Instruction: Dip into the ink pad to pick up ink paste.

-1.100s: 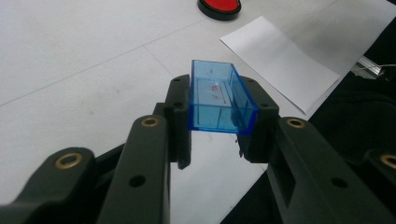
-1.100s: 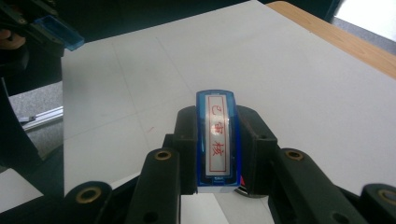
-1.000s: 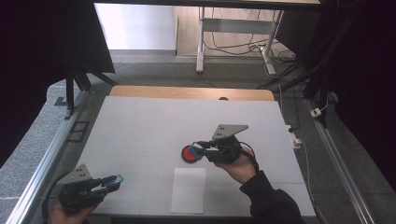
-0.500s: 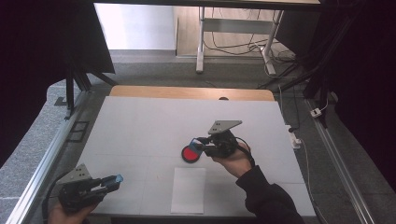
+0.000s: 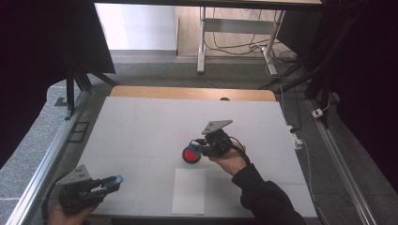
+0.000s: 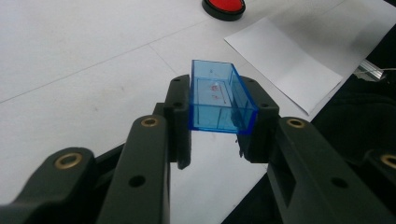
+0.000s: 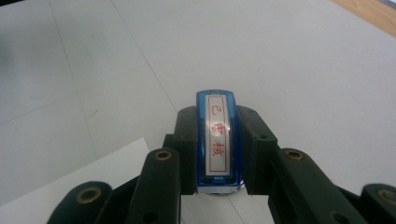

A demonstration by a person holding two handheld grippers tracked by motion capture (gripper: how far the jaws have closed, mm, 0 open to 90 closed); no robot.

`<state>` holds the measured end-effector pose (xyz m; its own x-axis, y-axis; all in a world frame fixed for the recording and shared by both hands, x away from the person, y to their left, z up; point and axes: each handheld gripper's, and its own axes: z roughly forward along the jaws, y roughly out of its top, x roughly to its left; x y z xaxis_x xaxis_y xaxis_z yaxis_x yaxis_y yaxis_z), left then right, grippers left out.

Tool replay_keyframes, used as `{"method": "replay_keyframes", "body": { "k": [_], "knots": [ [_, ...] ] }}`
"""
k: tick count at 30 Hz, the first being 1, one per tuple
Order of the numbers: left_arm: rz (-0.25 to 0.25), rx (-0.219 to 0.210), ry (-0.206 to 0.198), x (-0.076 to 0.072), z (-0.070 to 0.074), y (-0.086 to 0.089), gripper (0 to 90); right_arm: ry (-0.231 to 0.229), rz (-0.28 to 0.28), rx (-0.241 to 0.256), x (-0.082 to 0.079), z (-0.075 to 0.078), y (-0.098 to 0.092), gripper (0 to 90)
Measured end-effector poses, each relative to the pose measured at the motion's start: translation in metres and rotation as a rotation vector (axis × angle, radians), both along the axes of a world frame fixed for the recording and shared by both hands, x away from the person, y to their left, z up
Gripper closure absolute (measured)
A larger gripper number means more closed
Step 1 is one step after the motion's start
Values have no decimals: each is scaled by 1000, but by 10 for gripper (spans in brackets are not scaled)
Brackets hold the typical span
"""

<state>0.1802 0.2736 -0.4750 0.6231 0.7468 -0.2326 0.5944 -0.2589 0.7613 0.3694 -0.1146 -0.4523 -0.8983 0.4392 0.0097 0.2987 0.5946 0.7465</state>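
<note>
Right claw (image 5: 195, 145) pinching blue rectangular stamp (image 7: 217, 140) over round red ink pad (image 5: 191, 154); left claw (image 5: 110, 182) clamping clear blue plastic cap (image 6: 219, 98) near desk's (image 5: 141, 126) edge. Risk: tilted press, uneven inking, smudged white paper sheet (image 5: 189, 191).

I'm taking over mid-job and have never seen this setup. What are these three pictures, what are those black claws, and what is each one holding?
No robot here: a person holds a hand-worked two-jaw tool in each hand. The high view looks down on the white table from above the person. Each of the other two views comes from a camera riding on one tool, looking along its black jaws.

The left tool, near the table's front left corner, is shut on a clear blue cap. The right tool, mid-table, is shut on a blue stamp with red characters on its label, held over a round red ink pad. A white paper sheet lies just in front of the pad.
</note>
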Motion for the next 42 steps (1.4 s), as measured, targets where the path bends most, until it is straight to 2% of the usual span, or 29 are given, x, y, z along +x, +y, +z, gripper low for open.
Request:
{"method": "replay_keyframes", "body": {
  "k": [10,22,34,42],
  "knots": [
    [1,2,-2,-1,0,0,677,-5,3,-71,8,-11,12,714],
    [5,10,-5,-1,0,0,677,2,2,-116,13,-20,23,714],
    [6,14,-3,-2,0,0,677,-4,10,-154,15,-27,28,714],
    [2,17,-4,-2,0,0,677,-3,7,-160,14,-27,29,716]
  ]
}}
